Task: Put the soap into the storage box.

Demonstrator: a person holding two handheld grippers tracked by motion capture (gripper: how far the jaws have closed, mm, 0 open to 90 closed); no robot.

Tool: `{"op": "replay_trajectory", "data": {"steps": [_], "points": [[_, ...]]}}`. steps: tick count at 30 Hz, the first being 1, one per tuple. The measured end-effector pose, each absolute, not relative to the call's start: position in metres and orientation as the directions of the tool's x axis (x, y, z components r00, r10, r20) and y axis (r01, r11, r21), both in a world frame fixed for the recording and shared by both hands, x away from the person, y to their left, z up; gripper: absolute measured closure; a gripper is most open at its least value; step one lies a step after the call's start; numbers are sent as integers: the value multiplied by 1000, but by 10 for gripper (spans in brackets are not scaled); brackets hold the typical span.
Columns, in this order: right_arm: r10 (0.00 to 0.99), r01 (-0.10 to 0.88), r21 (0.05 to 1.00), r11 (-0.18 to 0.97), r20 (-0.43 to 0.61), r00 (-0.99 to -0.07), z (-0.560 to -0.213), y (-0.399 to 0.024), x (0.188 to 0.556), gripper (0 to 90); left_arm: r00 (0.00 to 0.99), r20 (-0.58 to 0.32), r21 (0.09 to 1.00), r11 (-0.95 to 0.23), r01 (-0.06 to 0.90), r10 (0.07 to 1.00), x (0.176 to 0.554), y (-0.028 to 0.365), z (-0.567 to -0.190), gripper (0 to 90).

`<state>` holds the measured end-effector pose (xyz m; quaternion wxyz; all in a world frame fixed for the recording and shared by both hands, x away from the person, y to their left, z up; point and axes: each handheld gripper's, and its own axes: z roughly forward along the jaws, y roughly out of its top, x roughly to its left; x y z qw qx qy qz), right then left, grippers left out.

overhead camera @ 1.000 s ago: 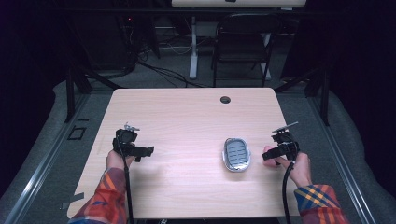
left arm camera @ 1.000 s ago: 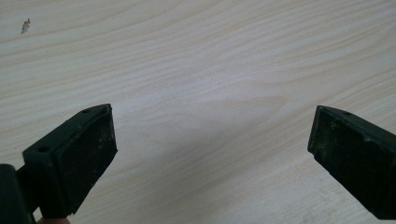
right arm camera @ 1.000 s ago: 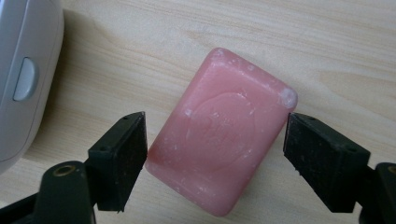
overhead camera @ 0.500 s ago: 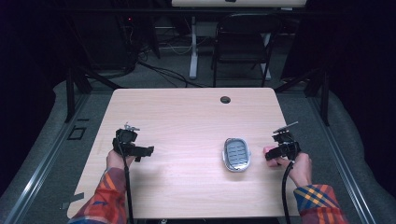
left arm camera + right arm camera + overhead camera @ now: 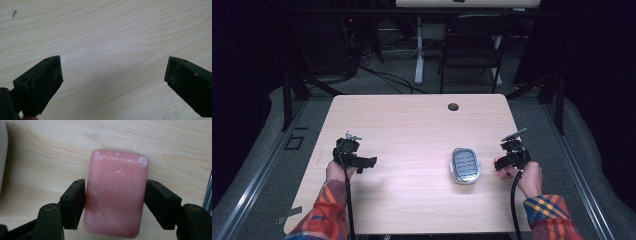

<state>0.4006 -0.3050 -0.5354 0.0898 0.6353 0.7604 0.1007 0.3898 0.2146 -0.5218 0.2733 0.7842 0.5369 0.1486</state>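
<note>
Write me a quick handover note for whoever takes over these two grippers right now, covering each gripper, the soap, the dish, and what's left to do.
Right gripper: fingers closed against both long sides of the pink soap bar, near the table's right edge.
Left gripper: open, holding nothing, above bare wood on the left side.
Soap dish: on the table just left of the right gripper, with nothing in it.
Done: soap gripped.
Left, as it looks: carry the soap over and set it in the dish, then release. I cannot tell whether the bar is lifted off the table yet.
</note>
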Motion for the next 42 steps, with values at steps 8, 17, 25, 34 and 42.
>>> {"op": "replay_trajectory", "data": {"steps": [8, 17, 25, 34, 42], "points": [[984, 950, 257, 176, -13, -179, -537, -304, 401, 367, 390, -51, 587, -288, 757, 919, 390, 213, -521, 25], [979, 950, 241, 199, -9, -203, -536, -304, 402, 370, 392, -45, 592, -291, 751, 919, 390, 213, -521, 25], [977, 946, 250, 204, 6, -212, -532, -306, 401, 371, 393, -48, 592, -291, 752, 918, 390, 213, -521, 25], [973, 947, 231, 224, -5, -229, -534, -304, 402, 371, 392, -51, 591, -289, 753, 919, 390, 213, -521, 25], [973, 945, 236, 227, -17, -229, -536, -302, 401, 365, 402, -51, 586, -298, 753, 914, 390, 213, -521, 25]]}}
